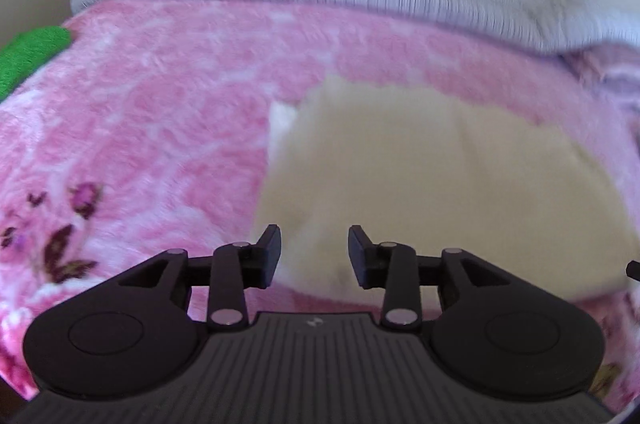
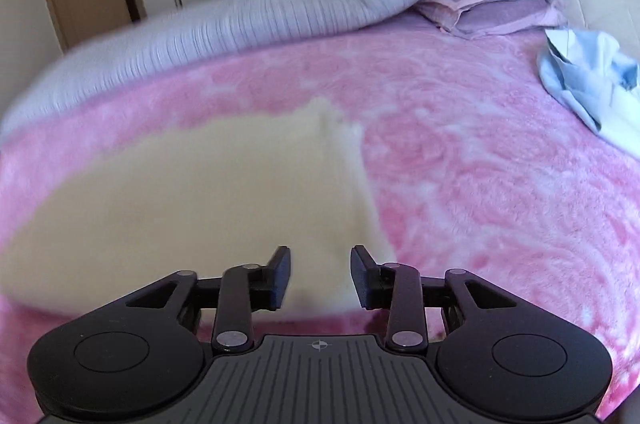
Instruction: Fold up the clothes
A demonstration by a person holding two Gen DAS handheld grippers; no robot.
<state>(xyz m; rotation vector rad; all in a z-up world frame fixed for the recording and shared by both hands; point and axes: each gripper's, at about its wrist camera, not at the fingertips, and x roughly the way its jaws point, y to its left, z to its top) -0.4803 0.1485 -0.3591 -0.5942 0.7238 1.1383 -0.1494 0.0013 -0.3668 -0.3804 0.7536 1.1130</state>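
Cream garment flat on the pink blanket, both grippers above its near edge with nothing held.

Left wrist: left gripper (image 1: 314,252) parted, empty; garment (image 1: 420,176) blurred, long axis running left-right, right end cut off. Right wrist: right gripper (image 2: 320,274) parted, empty; garment (image 2: 192,192) stretches leftward, folded corner pointing away, edges smeared on the blanket (image 2: 500,184).
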